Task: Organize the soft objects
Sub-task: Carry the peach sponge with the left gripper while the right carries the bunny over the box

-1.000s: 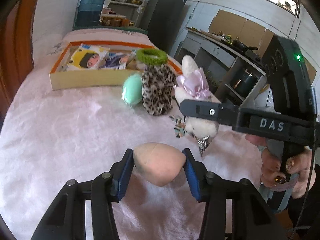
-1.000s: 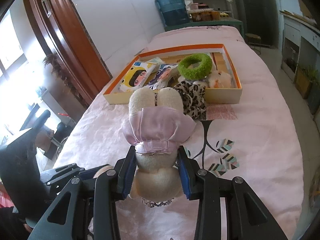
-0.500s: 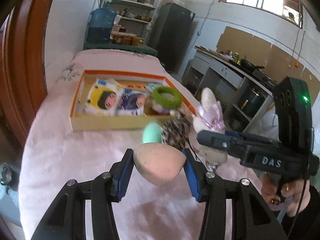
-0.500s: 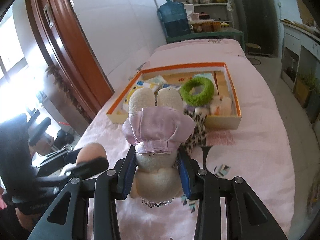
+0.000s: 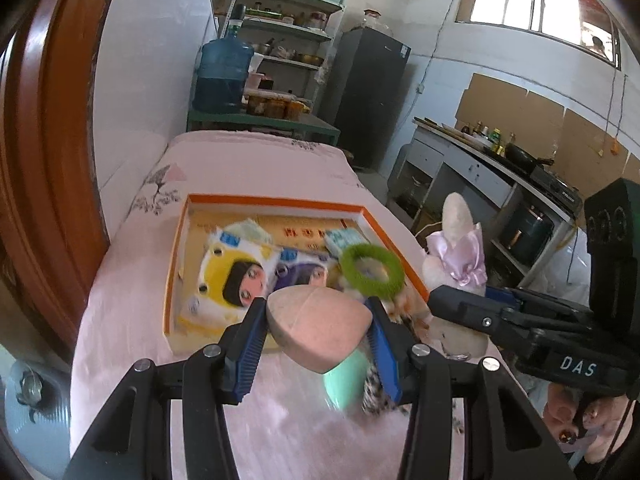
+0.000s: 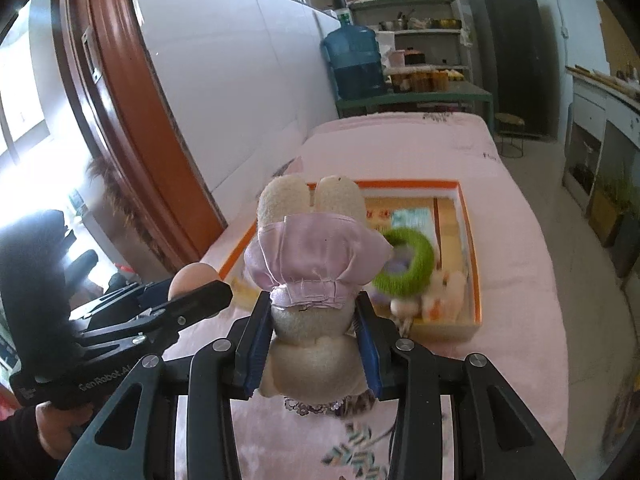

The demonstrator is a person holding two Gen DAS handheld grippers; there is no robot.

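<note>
Closest in, the left gripper (image 5: pixel 318 334) has its blue pads clamped on a peach-coloured makeup sponge (image 5: pixel 316 326), pressed from both sides and held up off the pink fleece cover (image 5: pixel 132 356). Over on the other side, the right gripper (image 6: pixel 314 338) is squeezed around the middle of a cream plush bunny (image 6: pixel 310 320) in a pale pink dress, ears pointing away from the camera, also lifted above the bed. Each tool shows up in the other's view: the right one comes in from the right edge, with fingers (image 5: pixel 564 416) of the person's hand wrapped on its handle.

Just beneath the sponge, a mint-green sponge (image 5: pixel 344 380) and a leopard-print pouch (image 5: pixel 374 390) peek out, both largely covered by the left gripper and smeared by blur.

Further out sits the orange-rimmed box (image 5: pixel 176 264), open-topped, on the cover. Inside: a yellow cartoon-face pack (image 5: pixel 230 276) at its left, a purple cartoon pack (image 5: pixel 306 272) beside it, a green fuzzy ring (image 5: pixel 370 270) towards the right, a pale blue-green packet (image 5: pixel 344 238) behind that. The right wrist view adds a small white-and-orange soft thing (image 6: pixel 444 294) in the near right corner, too blurred to name.

Beyond the bed, a blue water jug (image 5: pixel 222 76) stands by the shelves.
</note>
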